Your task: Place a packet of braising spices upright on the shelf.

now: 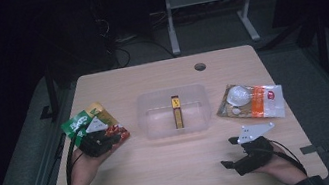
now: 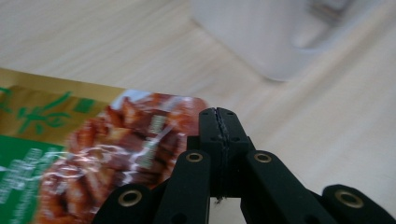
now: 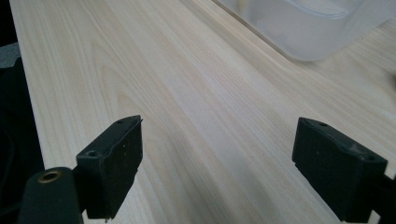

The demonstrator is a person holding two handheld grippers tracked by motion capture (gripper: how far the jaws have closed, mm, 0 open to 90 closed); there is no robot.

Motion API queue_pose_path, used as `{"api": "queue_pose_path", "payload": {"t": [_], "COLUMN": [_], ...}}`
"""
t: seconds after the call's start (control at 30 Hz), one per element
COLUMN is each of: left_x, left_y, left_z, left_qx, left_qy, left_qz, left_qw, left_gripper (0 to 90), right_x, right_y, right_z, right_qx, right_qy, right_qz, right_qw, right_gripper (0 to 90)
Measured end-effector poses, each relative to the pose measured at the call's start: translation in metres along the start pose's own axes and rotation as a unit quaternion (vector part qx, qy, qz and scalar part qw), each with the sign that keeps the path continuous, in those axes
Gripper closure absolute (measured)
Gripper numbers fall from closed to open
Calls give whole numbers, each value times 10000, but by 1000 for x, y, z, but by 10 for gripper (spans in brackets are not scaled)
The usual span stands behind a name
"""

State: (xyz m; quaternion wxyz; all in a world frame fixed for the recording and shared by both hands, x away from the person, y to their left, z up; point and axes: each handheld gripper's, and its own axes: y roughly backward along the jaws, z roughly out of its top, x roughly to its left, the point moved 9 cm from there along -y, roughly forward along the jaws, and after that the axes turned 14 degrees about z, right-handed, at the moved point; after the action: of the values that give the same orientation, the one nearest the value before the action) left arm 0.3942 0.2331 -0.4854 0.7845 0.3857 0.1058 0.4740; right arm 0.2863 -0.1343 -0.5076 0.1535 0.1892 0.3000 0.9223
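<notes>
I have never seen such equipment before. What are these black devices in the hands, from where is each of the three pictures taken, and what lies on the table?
A person sits at a wooden table and holds a hand-operated two-jaw gripper in each hand. The high view looks down from above. The other two pictures come from small cameras riding on each gripper, looking along its black jaws.

The left gripper has its jaws shut, at the edge of a green and red snack packet; whether it pinches the packet I cannot tell. The right gripper is open and holds nothing.

In the middle stands a clear plastic tub with a slim yellow packet inside. To its right lies a white and orange bag.
</notes>
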Motion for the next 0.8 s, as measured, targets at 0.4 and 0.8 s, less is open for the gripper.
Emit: {"api": "queue_pose_path", "payload": {"t": [0.4,0.8], "left_x": [23,23], "left_y": [-50,-57], "left_z": [8,-8], "left_qx": [253,647], "left_qy": [43,102], "left_qz": [367,306], "left_qw": [9990,9974], "left_gripper": [897,900], "right_x": [-3,-3], "right_y": [-1,0], "right_z": [-2,-2], "right_qx": [57,42], "right_qy": [-29,-1], "right_qz": [-13,-47], "right_qw": [10000,10000], "right_gripper": [155,156]}}
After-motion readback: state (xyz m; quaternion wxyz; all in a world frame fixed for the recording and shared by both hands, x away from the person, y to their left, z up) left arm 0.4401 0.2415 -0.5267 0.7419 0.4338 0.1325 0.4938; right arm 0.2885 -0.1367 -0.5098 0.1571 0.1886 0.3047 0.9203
